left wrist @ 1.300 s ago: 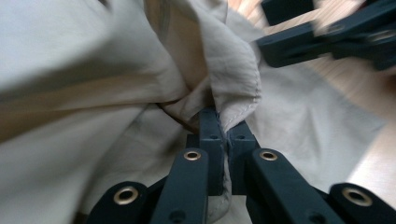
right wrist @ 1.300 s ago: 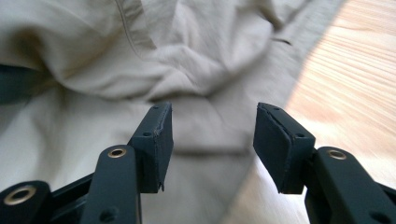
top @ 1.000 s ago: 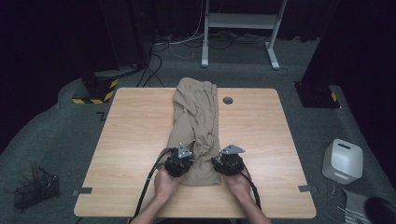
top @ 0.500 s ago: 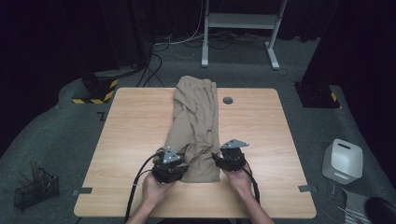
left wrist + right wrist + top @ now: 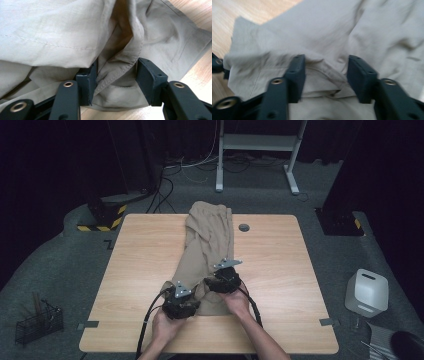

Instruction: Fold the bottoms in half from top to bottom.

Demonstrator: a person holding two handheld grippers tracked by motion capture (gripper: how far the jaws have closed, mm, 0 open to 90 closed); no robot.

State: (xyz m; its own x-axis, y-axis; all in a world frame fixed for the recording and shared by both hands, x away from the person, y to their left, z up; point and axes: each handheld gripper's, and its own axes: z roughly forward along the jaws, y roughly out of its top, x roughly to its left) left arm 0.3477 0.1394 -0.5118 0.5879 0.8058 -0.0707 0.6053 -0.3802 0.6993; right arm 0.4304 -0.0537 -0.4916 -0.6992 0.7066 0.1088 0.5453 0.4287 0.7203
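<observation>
Your left hand-held gripper [image 5: 183, 296] sits at the six o'clock hem of the folded beige cotton trousers [image 5: 207, 240], jaws just spreading, fabric loose between them. Your right hand-held gripper [image 5: 223, 277], at one o'clock from it, has been closing around a fold, pads not yet pressing, on the pale wooden bench [image 5: 285, 270].

The high view is looking forward and down from above the person's edge of the counter [image 5: 280, 250], far enough back to be taking in the whole top and the floor around it. Each tool view is riding close above the beige trousers [image 5: 75, 32], looking along its own jaws. All three are sharing the trousers' end near the person's edge.
</observation>
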